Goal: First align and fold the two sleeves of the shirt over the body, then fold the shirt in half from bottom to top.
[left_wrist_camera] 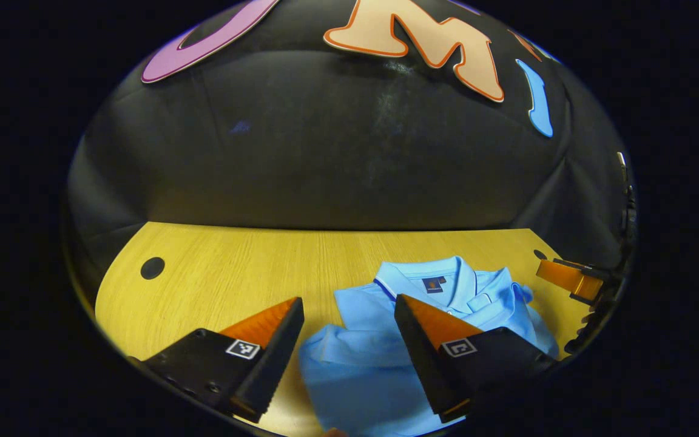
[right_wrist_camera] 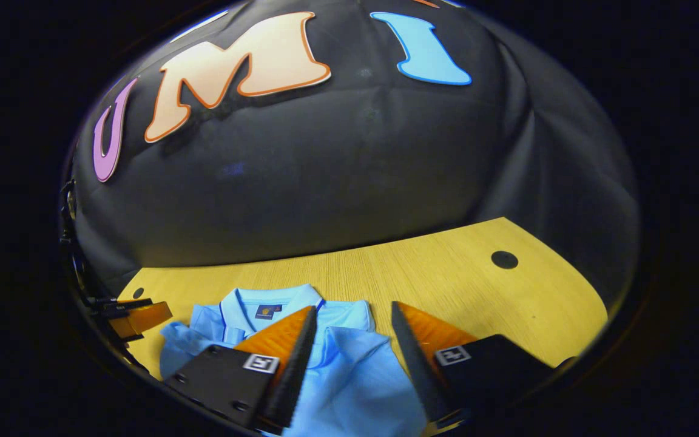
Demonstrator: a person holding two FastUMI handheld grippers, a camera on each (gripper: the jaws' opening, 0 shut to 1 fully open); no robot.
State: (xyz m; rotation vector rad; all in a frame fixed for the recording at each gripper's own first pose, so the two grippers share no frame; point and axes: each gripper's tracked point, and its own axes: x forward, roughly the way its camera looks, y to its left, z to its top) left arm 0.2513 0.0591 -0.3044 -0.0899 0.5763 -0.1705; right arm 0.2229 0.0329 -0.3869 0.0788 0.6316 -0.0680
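Fingers of the left gripper (left_wrist_camera: 349,315) are spread wide and hold nothing; they hang just above the light blue polo shirt (left_wrist_camera: 380,352) on the yellow wooden desk (left_wrist_camera: 234,267). The right gripper (right_wrist_camera: 352,321) is open wide too, over the shirt's other side. The shirt lies near the front edge, collar toward the back wall, and both sleeves look tucked over the body. I think the fingers are open so they can grab the bottom hem and fold it up
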